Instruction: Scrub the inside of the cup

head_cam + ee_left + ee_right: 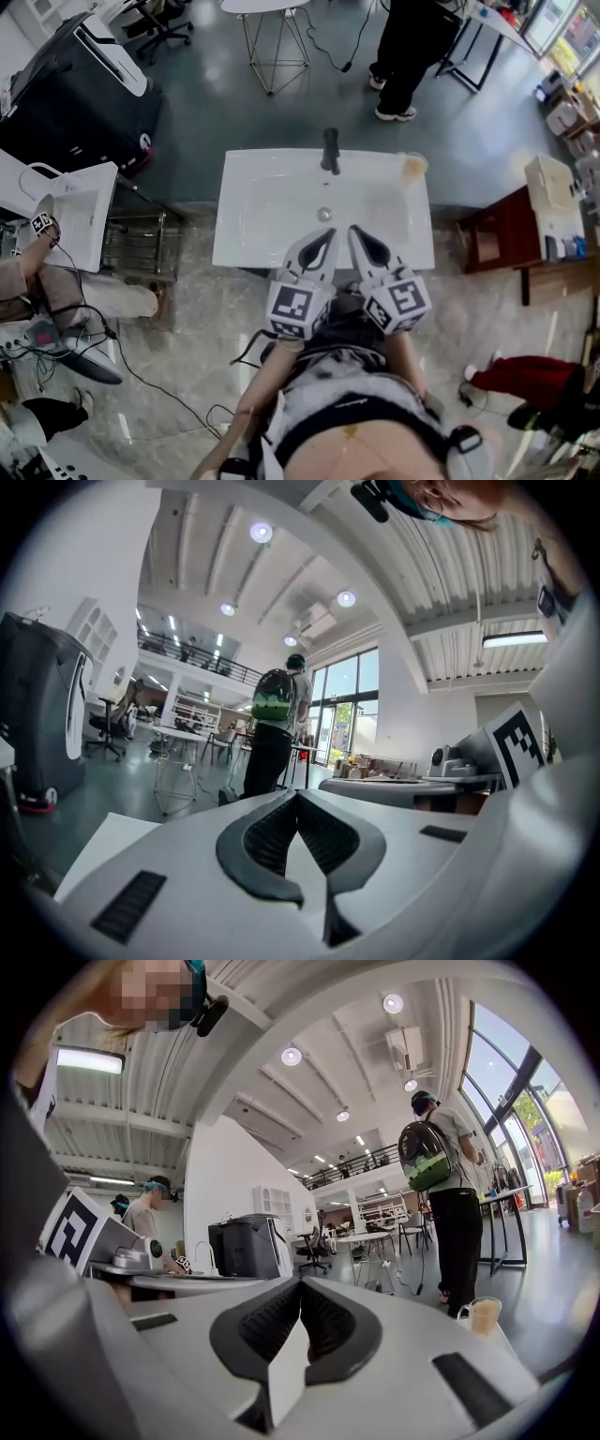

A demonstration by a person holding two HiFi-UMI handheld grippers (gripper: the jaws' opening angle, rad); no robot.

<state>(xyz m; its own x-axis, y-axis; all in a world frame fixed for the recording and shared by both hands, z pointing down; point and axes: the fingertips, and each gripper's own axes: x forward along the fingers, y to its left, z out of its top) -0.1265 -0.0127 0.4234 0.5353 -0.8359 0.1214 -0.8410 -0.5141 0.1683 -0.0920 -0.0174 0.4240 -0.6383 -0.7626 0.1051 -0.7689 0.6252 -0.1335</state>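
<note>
A clear cup (413, 166) with a brownish tint stands on the back right corner of the white sink (253, 246). In the right gripper view the cup (484, 1314) is ahead and to the right. A black faucet (330, 150) rises at the sink's back edge. Over the sink's front rim my left gripper (325, 236) and right gripper (356, 232) point forward side by side. Both are shut with nothing between their jaws, as the left gripper (296, 794) and right gripper (302, 1285) show in their own views. The cup is hidden in the left gripper view.
A person (408, 56) stands on the floor beyond the sink, near a wire-legged table (272, 37). A black case (80, 84) and a second white sink (80, 211) are at the left. A wooden shelf unit (511, 234) stands at the right. Cables lie on the floor.
</note>
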